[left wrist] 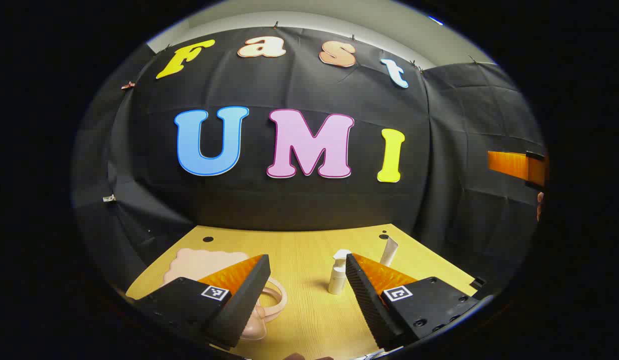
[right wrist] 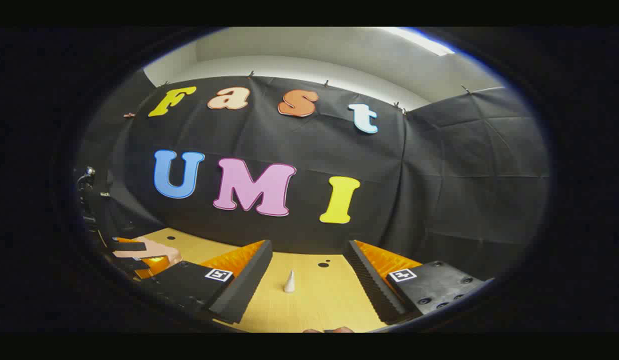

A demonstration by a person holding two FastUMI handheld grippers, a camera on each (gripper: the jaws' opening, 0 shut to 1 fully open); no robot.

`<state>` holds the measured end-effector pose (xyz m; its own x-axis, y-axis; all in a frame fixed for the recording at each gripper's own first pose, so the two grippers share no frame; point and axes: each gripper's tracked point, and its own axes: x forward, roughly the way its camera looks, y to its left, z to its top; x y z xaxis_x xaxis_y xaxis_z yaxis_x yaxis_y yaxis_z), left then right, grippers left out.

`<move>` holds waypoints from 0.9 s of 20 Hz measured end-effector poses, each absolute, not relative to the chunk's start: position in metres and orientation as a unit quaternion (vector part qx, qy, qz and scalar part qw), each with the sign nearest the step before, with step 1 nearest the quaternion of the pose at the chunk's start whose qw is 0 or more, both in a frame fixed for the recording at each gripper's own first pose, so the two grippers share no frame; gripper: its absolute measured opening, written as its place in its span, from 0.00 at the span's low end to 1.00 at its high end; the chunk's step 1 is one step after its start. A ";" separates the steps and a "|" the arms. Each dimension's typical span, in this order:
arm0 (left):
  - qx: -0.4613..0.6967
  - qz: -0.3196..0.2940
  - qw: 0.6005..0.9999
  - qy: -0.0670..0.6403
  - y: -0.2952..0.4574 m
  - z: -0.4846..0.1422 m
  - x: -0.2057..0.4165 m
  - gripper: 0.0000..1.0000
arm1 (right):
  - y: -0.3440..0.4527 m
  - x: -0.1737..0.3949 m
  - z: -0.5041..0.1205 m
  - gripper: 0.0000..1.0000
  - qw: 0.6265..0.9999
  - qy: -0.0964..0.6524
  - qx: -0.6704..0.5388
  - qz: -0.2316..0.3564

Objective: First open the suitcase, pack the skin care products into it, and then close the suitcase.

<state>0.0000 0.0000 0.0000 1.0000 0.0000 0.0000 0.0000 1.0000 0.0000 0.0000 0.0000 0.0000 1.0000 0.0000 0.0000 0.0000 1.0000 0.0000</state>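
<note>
In the left gripper view a small pink suitcase (left wrist: 201,262) lies flat on the wooden table (left wrist: 309,310), its lid down and its looped handle (left wrist: 276,300) facing me. My left gripper (left wrist: 307,260) hovers open just right of the suitcase, nothing between its fingers. A white pump bottle (left wrist: 338,275) stands by the right finger, and a white tube (left wrist: 389,250) stands behind it. In the right gripper view my right gripper (right wrist: 309,245) is open above the table, and the white tube (right wrist: 289,281) stands between its fingers, farther off and untouched.
Black cloth walls close the table at the back and the right. The other gripper, held by a hand, shows at the right edge (left wrist: 517,167) of the left gripper view and at the left edge (right wrist: 139,252) of the right gripper view. Small dark holes (right wrist: 323,264) dot the tabletop.
</note>
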 end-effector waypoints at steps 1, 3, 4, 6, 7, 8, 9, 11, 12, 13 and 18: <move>0.000 -0.003 1.000 -0.003 0.000 0.003 0.001 0.96 | 0.002 -0.003 0.002 0.96 1.000 -0.004 0.000 0.001; 0.002 -0.005 1.000 -0.008 0.002 0.004 0.000 0.96 | 0.000 -0.005 0.006 0.97 1.000 -0.012 -0.004 -0.001; 0.002 -0.004 1.000 -0.007 0.003 0.002 -0.001 0.96 | 0.000 -0.006 0.002 0.96 1.000 -0.007 -0.009 -0.001; -0.003 -0.008 1.000 0.000 0.003 -0.005 -0.004 0.96 | 0.001 -0.008 -0.002 0.96 1.000 0.002 -0.017 0.000; -0.005 -0.008 1.000 0.002 0.004 -0.007 -0.005 0.96 | 0.001 -0.009 0.001 0.97 1.000 0.000 -0.017 -0.002; -0.004 -0.007 1.000 0.005 0.006 -0.011 -0.006 0.96 | 0.003 -0.009 0.004 0.96 1.000 -0.002 -0.014 -0.002; -0.002 -0.004 1.000 0.010 0.009 -0.013 -0.007 0.96 | 0.005 -0.009 0.004 0.96 1.000 -0.001 -0.010 -0.001; -0.002 -0.004 1.000 0.012 0.011 -0.016 -0.008 0.96 | 0.008 -0.010 0.006 0.97 1.000 -0.003 -0.007 0.001; -0.002 -0.004 1.000 0.011 0.012 -0.015 -0.009 0.96 | 0.009 -0.011 0.006 0.95 1.000 -0.005 -0.009 0.002; 0.000 -0.003 1.000 0.010 0.014 -0.015 -0.010 0.96 | 0.011 -0.010 0.004 0.97 1.000 -0.004 -0.010 0.003; -0.006 -0.001 0.999 0.047 0.021 -0.043 -0.004 0.96 | 0.025 -0.010 -0.009 0.96 1.000 0.017 0.011 0.011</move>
